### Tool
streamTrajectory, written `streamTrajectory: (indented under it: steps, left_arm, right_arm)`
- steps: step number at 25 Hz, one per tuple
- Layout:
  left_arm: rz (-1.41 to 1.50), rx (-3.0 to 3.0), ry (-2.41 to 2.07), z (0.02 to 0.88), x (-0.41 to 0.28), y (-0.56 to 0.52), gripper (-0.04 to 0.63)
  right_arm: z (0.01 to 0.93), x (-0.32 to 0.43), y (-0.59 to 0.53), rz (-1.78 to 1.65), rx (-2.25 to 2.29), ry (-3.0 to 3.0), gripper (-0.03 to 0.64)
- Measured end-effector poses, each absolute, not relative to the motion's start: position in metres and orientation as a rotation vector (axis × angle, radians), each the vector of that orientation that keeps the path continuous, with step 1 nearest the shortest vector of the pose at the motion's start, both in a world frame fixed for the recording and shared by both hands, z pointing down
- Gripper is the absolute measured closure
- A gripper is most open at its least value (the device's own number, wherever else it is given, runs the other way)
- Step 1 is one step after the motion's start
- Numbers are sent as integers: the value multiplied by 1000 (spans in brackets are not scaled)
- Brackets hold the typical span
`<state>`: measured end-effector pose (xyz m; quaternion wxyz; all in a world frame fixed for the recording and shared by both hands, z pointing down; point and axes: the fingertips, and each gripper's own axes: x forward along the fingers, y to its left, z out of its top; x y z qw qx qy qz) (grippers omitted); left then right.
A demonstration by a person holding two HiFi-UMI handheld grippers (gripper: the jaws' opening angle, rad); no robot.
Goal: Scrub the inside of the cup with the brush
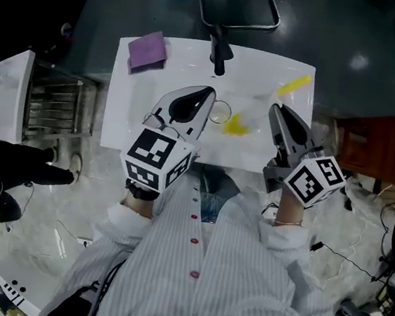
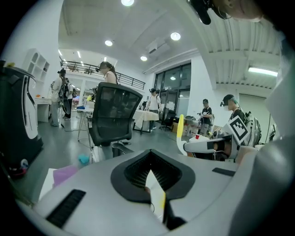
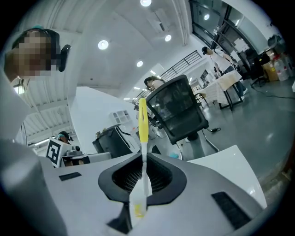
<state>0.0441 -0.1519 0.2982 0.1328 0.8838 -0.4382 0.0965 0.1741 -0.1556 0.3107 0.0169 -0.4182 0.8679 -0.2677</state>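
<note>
At cup (image 1: 220, 111) rim, left gripper (image 1: 209, 93) was clenched, apparently pinching cup wall. Right of cup, right gripper (image 1: 275, 108) gripped brush (image 1: 294, 85) by shaft. Yellow brush head sat just beside cup, seemingly outside. Step judged: bringing brush to cup mouth. Next: angle head down into cup, steady cup, then scrub.

Head overhead — gripper views low (shared chair (image 2: 114, 116))
</note>
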Motion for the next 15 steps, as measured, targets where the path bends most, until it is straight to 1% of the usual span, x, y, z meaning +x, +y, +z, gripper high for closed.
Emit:
streamTrajectory:
  steps: [6,15]
  left_arm:
    - [344,2542,-1232,319,35,-156,586]
    - [433,2501,-1080,383,33,-161,586]
  right_arm:
    - [324,167,-163,-876,-1325,2682,563]
    - [348,159,-180,-945,-1383,2636,563]
